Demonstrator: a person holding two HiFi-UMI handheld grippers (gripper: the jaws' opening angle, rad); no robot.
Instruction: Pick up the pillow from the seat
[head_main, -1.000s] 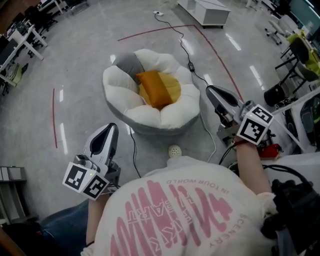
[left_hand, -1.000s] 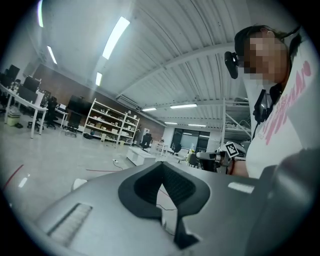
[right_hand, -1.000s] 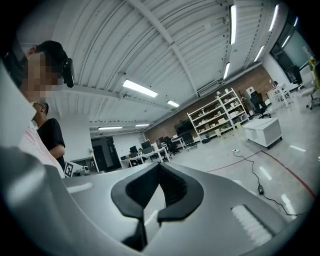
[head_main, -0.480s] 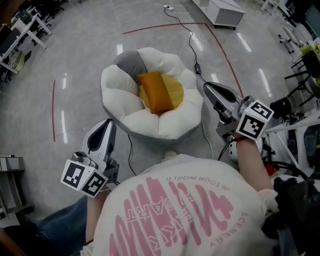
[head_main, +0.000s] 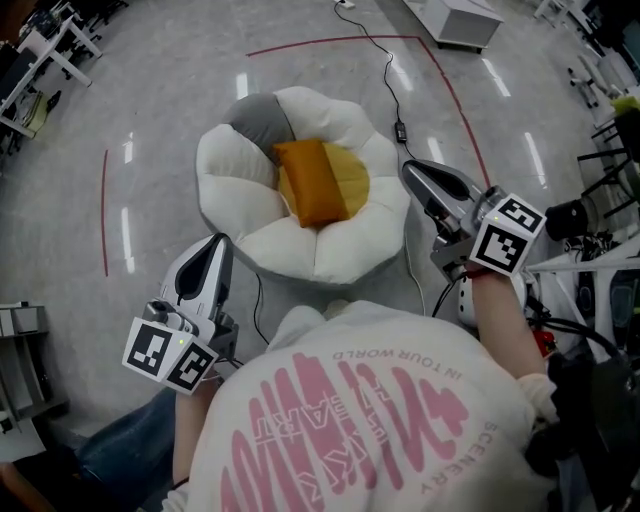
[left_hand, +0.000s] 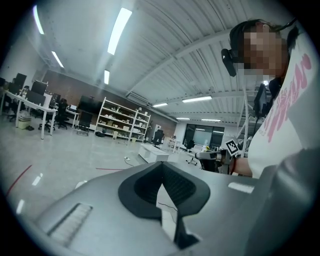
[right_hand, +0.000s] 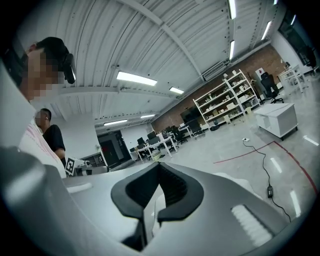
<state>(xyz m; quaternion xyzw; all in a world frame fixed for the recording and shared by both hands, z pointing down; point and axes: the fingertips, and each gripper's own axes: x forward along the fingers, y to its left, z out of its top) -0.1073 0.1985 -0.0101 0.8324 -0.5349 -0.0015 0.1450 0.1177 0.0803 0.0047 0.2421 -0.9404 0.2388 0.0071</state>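
An orange pillow (head_main: 311, 181) lies in the yellow hollow of a white flower-shaped floor seat (head_main: 250, 198) with one grey petal. My left gripper (head_main: 208, 252) hangs shut at the seat's near left side, apart from it, with nothing held. At the seat's right edge my right gripper (head_main: 418, 178) is shut too and holds nothing. In the left gripper view the jaws (left_hand: 163, 176) meet with nothing between them and the right gripper shows beyond. The right gripper view shows its closed jaws (right_hand: 159, 176) the same way.
A black cable (head_main: 392, 95) with a power brick runs over the grey floor past the seat's right side. A red line (head_main: 330, 43) is marked on the floor behind the seat. Desks (head_main: 50, 50) stand far left, a white cabinet (head_main: 462, 20) at the top, chairs at right.
Both grippers and the person have come closer to the seat; it now lies nearer in the head view, and the small white ball on the floor is hidden under the body.
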